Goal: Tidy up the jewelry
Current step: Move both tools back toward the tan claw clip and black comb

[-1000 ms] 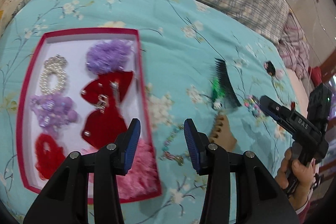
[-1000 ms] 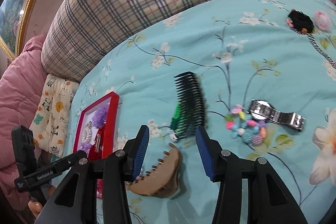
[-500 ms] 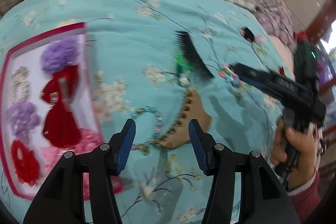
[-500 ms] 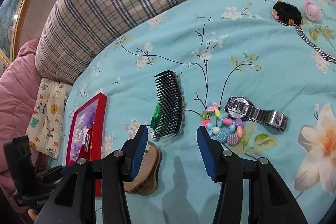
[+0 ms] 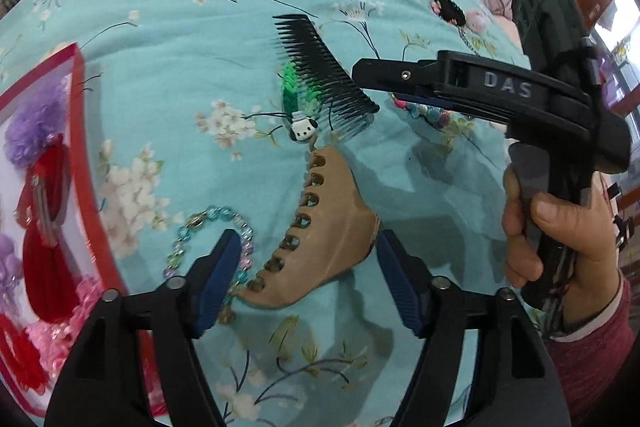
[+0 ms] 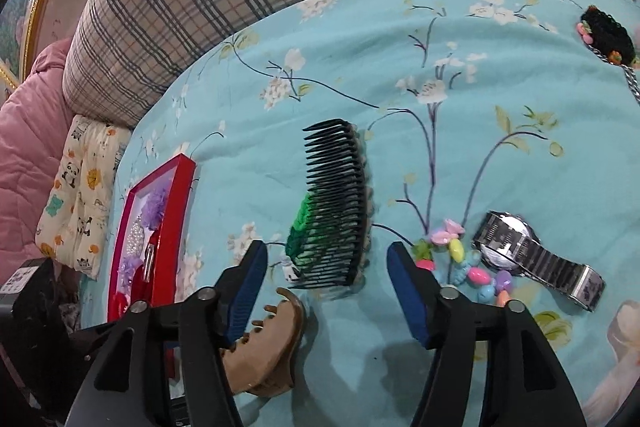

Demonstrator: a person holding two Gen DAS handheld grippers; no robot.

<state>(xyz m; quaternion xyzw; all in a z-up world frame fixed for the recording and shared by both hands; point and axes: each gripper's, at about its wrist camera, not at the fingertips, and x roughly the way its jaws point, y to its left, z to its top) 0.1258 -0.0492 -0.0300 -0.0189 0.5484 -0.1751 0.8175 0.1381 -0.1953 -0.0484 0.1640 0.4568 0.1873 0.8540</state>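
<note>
Now left gripper (image 5: 306, 267) opening around tan claw clip (image 5: 320, 231), right gripper (image 6: 326, 283) opening near black comb (image 6: 340, 203).

from my feed the red tray (image 5: 86, 187) runs off the left edge, its contents blurred; the right gripper's finger (image 5: 400, 77) hides part of the candy-coloured bead bracelet (image 5: 434, 115).

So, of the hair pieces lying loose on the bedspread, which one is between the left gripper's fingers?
The tan claw clip. It lies between the opening left gripper, pads not touching it; the black comb lies farther off.
</note>
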